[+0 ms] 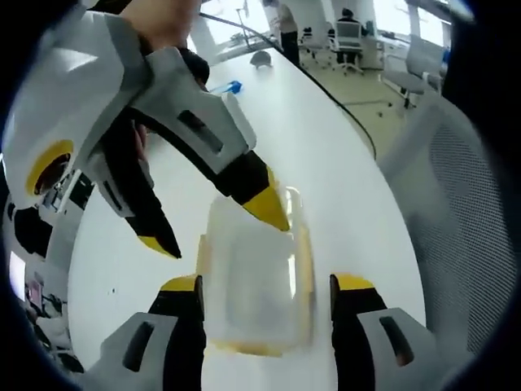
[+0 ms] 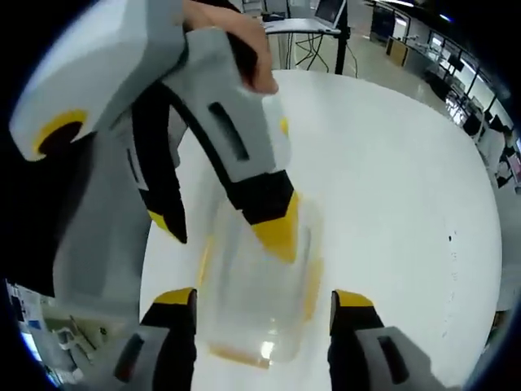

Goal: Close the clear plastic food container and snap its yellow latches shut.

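A clear plastic food container [image 1: 256, 281] with yellow latches [image 1: 304, 273] along its sides is seen lying on a white table [image 1: 342, 171], its lid appearing to be laid over it, though whether the latches are snapped cannot be told. In the left gripper view, the left gripper [image 1: 266, 297] is held with its jaws wide apart, one on each side of the container's near end, and contact with the sides cannot be made out. The right gripper [image 1: 220, 228] enters this view from the upper left, its jaws spread, with one yellow-tipped finger [image 1: 269, 205] set down on the top of the container and the other tip held off to the side above the table. In the right gripper view, the container [image 2: 256, 281] is framed between the wide-open jaws of the right gripper [image 2: 264, 309], while the left gripper [image 2: 232, 228] comes in from the upper left, gripped by a hand [image 2: 236, 41], with one yellow tip on the lid. A blue object [image 1: 229, 86] lies farther along the table, and office chairs [image 1: 346, 37] stand in the room beyond.
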`<state>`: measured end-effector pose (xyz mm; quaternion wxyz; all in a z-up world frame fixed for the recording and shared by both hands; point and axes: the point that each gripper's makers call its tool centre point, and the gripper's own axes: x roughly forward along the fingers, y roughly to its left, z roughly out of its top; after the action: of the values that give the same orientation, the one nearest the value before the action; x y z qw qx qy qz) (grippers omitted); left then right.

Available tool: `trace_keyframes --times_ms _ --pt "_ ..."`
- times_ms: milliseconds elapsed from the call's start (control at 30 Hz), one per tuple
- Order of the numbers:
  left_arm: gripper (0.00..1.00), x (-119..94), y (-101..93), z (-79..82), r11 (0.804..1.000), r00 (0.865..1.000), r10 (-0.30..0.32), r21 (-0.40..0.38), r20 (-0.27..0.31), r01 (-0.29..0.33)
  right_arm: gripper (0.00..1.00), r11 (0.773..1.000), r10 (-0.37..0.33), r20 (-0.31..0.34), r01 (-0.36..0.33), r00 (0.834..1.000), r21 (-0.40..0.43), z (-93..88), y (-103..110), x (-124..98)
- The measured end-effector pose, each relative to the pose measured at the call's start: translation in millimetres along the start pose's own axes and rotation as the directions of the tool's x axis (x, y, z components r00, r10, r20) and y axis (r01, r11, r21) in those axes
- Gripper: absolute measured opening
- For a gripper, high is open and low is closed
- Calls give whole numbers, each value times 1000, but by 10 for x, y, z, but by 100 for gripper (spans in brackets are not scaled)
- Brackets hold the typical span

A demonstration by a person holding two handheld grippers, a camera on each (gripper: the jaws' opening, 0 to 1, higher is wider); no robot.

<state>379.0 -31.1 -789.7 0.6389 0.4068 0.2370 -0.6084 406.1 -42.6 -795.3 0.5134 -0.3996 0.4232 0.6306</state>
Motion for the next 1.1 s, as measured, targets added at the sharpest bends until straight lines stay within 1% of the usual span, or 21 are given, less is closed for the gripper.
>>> trace_keyframes --times_ms 133,300,367,400,433,500,600,667,700,767,833,900,1100 --pt "60 -8 5 5 1000 1000 -12 -17 4 12 65 1000 -11 4 11 1000 -4 10 7 -10" --pt "59 -38 76 10 996 1000 -19 -84 14 20 65 999 -41 27 41 999 0 27 24 -41" --pt "59 -53 101 18 994 999 -24 -109 27 27 65 997 -74 29 74 997 0 37 13 -71" --pt "59 -62 120 9 991 999 -24 -128 28 27 64 996 -93 52 93 994 2 74 3 -95" --pt "59 -66 134 0 990 999 -24 -139 26 27 64 995 -102 60 101 993 13 85 2 -108" --pt "60 -80 189 -20 988 1000 -10 -151 23 14 64 991 -130 70 129 989 30 90 -19 -135" --pt "59 -99 263 -39 983 1000 12 -184 21 -8 64 985 -171 66 168 983 50 57 -52 -155" --pt "59 -107 332 -69 977 999 31 -209 16 -27 64 977 -205 66 200 976 77 31 -87 -170" --pt "59 -110 342 -76 977 999 33 -212 16 -29 64 974 -216 83 208 973 92 40 -93 -174" --pt "59 -111 352 -93 975 999 35 -219 16 -31 63 971 -222 93 211 971 116 34 -83 -172" --pt "59 -116 362 -114 980 999 46 -196 4 -45 63 967 -237 87 227 968 113 4 -81 -144" --pt "60 -112 356 -116 980 999 41 -197 5 -39 63 969 -231 61 224 971 108 -39 -54 -108" --pt "60 -107 351 -118 978 999 39 -205 4 -37 63 966 -237 64 228 969 121 -54 -36 -109"
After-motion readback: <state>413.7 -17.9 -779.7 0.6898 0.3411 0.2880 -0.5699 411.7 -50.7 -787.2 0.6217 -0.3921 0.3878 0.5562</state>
